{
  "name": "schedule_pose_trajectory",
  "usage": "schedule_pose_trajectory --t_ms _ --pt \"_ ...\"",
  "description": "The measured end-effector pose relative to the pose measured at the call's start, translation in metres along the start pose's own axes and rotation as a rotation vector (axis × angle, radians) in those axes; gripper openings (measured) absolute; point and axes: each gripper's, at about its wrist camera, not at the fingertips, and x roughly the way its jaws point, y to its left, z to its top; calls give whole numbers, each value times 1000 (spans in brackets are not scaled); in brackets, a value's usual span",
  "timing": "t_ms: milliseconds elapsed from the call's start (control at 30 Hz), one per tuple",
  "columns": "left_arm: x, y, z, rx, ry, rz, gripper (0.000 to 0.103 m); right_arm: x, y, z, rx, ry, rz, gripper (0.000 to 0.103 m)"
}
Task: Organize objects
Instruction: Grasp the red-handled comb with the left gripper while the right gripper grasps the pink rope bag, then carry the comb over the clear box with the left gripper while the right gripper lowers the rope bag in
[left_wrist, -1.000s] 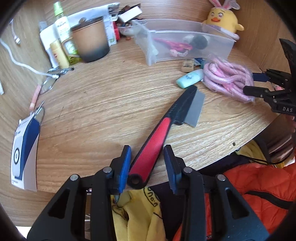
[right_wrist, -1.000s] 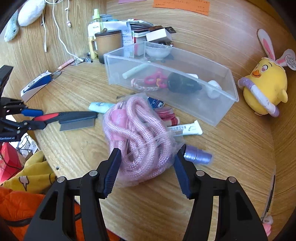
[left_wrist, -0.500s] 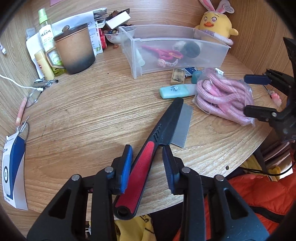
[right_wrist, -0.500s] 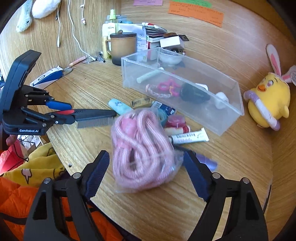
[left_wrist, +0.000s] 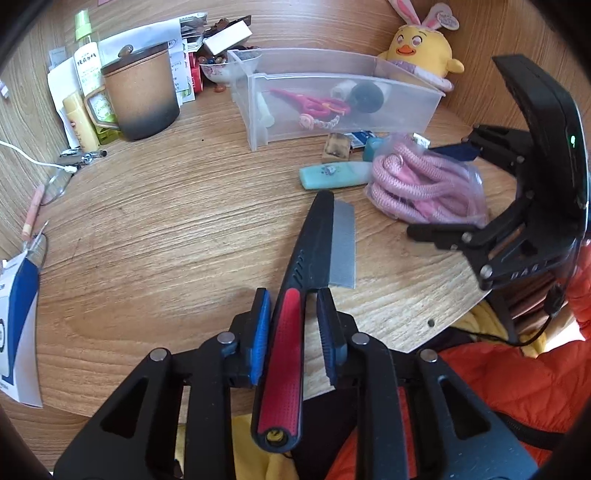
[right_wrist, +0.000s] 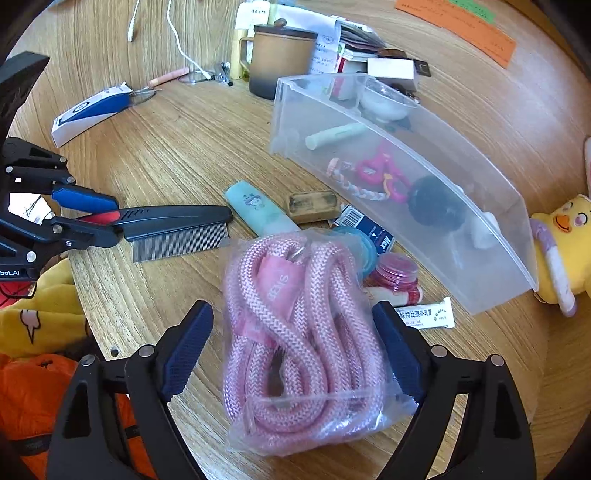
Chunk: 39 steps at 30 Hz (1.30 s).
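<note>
table (left_wrist: 155, 229): matt grained wood | bin (right_wrist: 461, 236): frosted plastic | comb (left_wrist: 343, 251): metal teeth

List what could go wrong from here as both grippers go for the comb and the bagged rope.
1. The left gripper is closing on the comb at the red handle; the toothed end reaches far forward, so it may droop or twist when lifted.
2. The right gripper is opening around the bagged pink rope; the pads may catch only slippery plastic.
3. Lifting the bag could drag the red jar and tube beside it.
</note>
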Motion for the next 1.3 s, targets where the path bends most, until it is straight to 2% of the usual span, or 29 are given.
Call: schedule_pose_trajectory --t_ms 100,167,233,333,733,767,800,967,1133,1167,1267,1300 --pt "1 -2 0 2 -20 20 23 2 -1 1 -3 -7 9 84" --pt "0 -3 -2 0 -24 50 17 2 -4 2 9 -11 3 72" --pt "-1 0 -4 -17 -22 52 17 1 -6 1 26 -19 13 64" --pt "-4 3 -7 -38 -26 62 17 -2 -5 -1 36 -36 10 59" --pt "-35 18 5 -107 -140 106 16 -33 -23 -4 139 -141 -1 58" --pt "-37 18 8 -105 -150 106 12 -36 -25 -4 150 -151 -2 58" --pt "-39 18 11 -106 -164 108 0 -39 -27 -4 162 -161 -3 58" --pt "-45 19 24 -103 -205 97 0 -49 -39 0 222 -209 3 58" --pt "-33 17 20 -78 -132 97 2 -49 -45 2 247 -220 16 58" --pt "-31 18 17 -77 -118 109 3 -49 -45 2 250 -222 14 58" --pt "-24 24 7 -84 -73 123 19 -51 -50 1 266 -235 18 58" --pt "-21 26 4 -84 -59 125 20 -52 -53 1 273 -240 23 58"
